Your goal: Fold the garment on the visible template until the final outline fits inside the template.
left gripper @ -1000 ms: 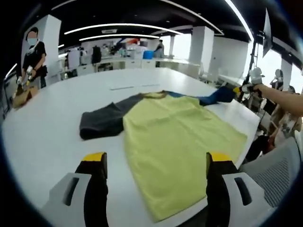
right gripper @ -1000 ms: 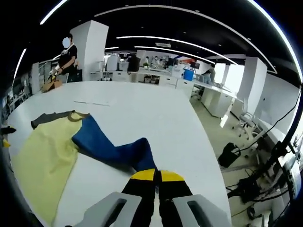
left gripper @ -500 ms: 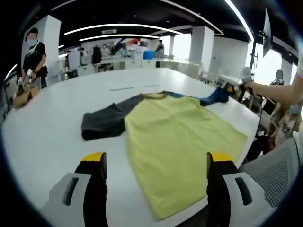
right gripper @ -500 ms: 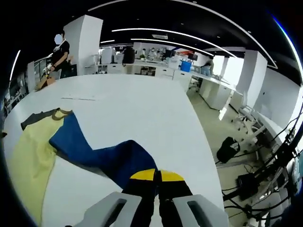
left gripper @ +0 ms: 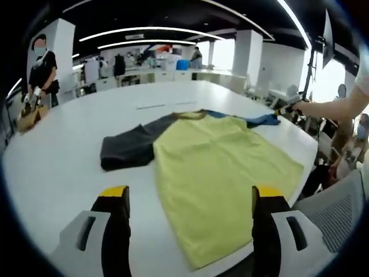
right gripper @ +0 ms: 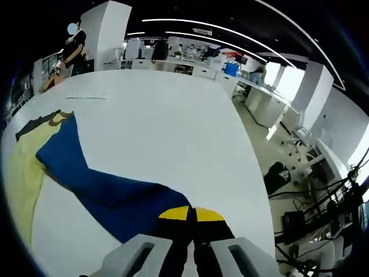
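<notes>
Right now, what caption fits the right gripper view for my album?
Right gripper, jaws shut on the shirt's blue sleeve, stretching it over the white table.

The right hand-held gripper (right gripper: 191, 214) has drawn the blue sleeve (right gripper: 98, 184) out flatter and lower over the table (right gripper: 167, 133)

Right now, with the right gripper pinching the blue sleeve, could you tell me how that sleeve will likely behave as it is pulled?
The blue sleeve looks floppy: it stretches in soft folds from the right gripper. It probably drags the yellow shirt body along, since they join. It seems light, lying thin on the white table.
</notes>
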